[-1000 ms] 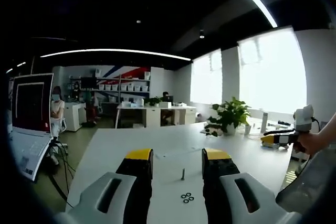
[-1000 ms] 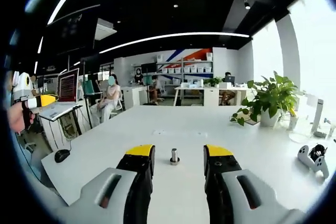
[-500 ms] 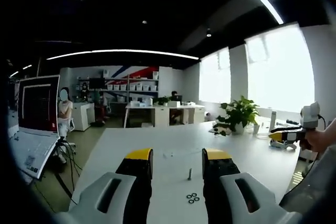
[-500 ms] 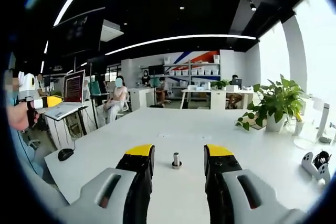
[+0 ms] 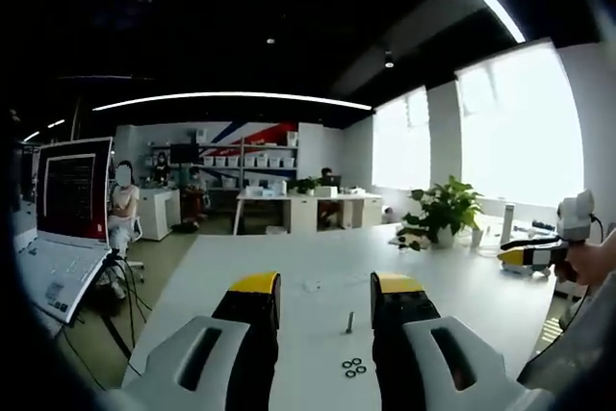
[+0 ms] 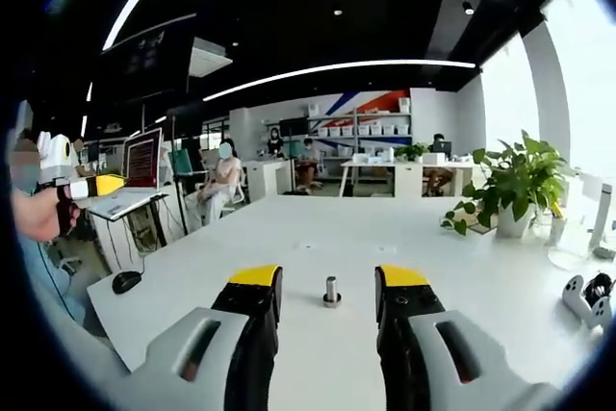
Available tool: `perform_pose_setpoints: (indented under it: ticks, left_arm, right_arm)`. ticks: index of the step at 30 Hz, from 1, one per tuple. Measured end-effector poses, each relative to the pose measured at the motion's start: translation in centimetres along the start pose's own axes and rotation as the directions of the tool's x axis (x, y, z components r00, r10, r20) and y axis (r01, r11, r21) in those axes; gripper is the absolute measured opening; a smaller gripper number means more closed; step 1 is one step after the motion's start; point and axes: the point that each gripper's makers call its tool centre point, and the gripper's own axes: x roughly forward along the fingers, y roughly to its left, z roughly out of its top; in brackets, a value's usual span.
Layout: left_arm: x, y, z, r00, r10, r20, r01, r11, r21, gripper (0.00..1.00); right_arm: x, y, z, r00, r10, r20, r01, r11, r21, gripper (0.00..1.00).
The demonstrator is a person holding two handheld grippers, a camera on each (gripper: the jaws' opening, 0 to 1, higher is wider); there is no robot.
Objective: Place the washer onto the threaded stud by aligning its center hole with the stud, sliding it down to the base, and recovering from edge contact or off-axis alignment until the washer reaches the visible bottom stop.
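Observation:
A short threaded stud (image 6: 331, 292) stands upright on its round base on the white table (image 6: 452, 286), between and beyond the jaws of my right gripper (image 6: 329, 284), which is open and holds nothing. In the left gripper view the same stud (image 5: 349, 321) looks thin and small, and three dark washers (image 5: 353, 369) lie flat on the table just in front of it. My left gripper (image 5: 325, 286) is open and empty, hovering above the table short of the washers. The right gripper (image 5: 539, 254) shows at the right edge, held by a hand.
A potted plant (image 6: 515, 185) stands at the table's far right, with a white controller (image 6: 587, 295) near the right edge. A laptop (image 5: 58, 228) sits on a stand to the left and a black mouse (image 6: 125, 282) lies on the table's left corner. People sit in the background.
Both views have shifted slightly as the hands moved; the stud and washers sit a little further right in each view. Both grippers stay open. Nothing on the table has moved.

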Motion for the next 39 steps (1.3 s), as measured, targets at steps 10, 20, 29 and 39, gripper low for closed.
perform_pose_setpoints:
  ticks: [10,20,29,39]
  left_arm:
    - [1.2,0.7,-1.5,0.999,0.033,-0.012,-0.033,0.999,0.015,0.36]
    - [2.7,0.8,-4.3,0.998,0.046,-0.050,-0.045,0.999,0.022,0.36]
    - [3.9,1.1,-6.8,0.995,0.062,-0.082,-0.061,0.998,0.013,0.36]
    - [4.4,1.0,-9.1,0.990,0.091,-0.110,-0.090,0.996,0.012,0.35]
  right_arm:
    - [0.7,1.4,-0.9,0.999,0.033,-0.007,-0.033,0.999,0.005,0.41]
    - [0.6,1.6,-1.4,0.999,0.046,-0.006,-0.046,0.999,0.004,0.41]
    - [0.5,1.8,-1.6,0.998,0.055,-0.001,-0.055,0.998,0.012,0.41]
    - [0.7,1.8,-1.3,0.998,0.065,0.018,-0.065,0.998,0.021,0.41]
